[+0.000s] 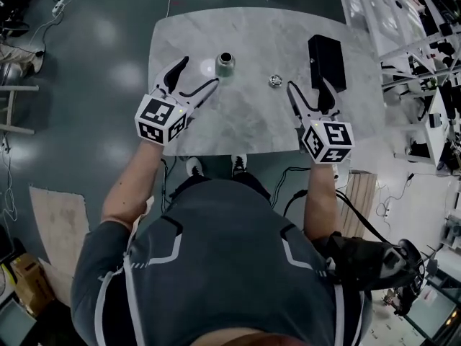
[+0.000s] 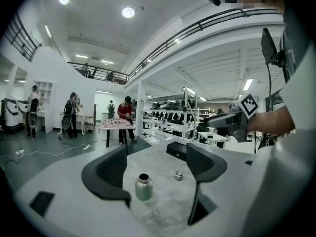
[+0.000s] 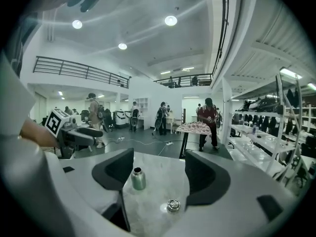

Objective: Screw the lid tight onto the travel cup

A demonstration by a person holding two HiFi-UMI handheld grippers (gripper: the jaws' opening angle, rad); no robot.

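i am holding my left gripper (image 1: 201, 71) with its jaws spread wide and nothing between the pads. i am holding my right gripper (image 1: 308, 85) the same way, wide and empty.

the travel cup (image 1: 225, 65) is standing upright on the bench (image 1: 252, 125), uncapped, with its long axis vertical. it is sitting in the upper middle of the head view, just up and right of my left jaws. the lid (image 1: 275, 81) is lying flat to the right of the cup, apart from it and just left of my right jaws.

i am judging the left gripper nearer the cup and the right gripper nearer the lid.

i am counting one cup, one lid and one black box (image 1: 326, 60).
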